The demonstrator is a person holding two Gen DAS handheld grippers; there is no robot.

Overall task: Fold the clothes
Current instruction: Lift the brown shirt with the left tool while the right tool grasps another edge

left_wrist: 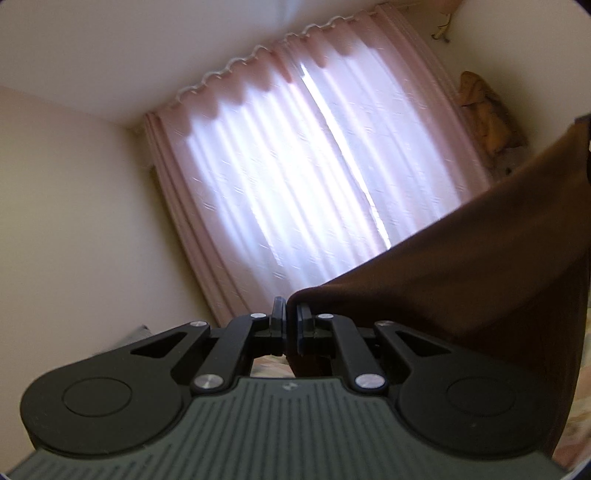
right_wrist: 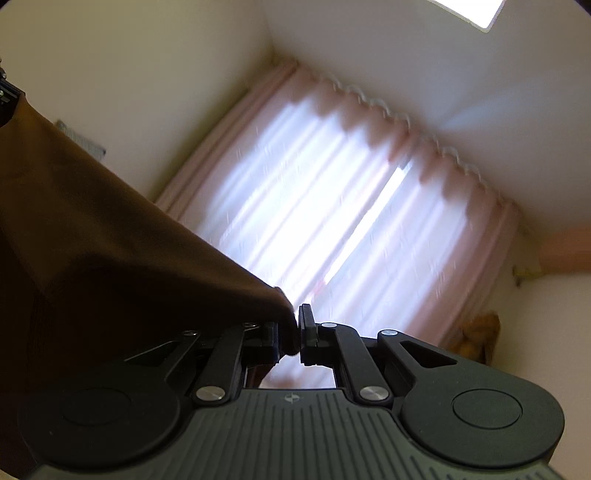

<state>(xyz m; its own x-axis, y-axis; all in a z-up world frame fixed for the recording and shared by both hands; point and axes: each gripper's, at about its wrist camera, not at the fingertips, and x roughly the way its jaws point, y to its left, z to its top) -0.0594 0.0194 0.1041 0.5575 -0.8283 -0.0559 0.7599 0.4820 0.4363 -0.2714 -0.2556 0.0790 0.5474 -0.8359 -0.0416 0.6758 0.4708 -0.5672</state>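
A dark brown garment point(left_wrist: 461, 266) hangs stretched in the air between my two grippers, both tilted up toward the window. My left gripper point(left_wrist: 291, 312) is shut on one corner of it; the cloth runs off to the right, up to the other gripper at the frame edge point(left_wrist: 585, 125). In the right wrist view my right gripper point(right_wrist: 293, 325) is shut on the opposite corner of the brown garment point(right_wrist: 92, 229), which spreads left and down over that gripper's left side. The garment's lower part is hidden.
A pink curtain point(left_wrist: 295, 177) covers a bright window straight ahead, between cream walls. An orange-brown cloth point(left_wrist: 484, 110) hangs on the right wall. A patterned bed surface point(left_wrist: 271, 367) shows below the left gripper's fingers. A ceiling light point(right_wrist: 469, 9) glows above.
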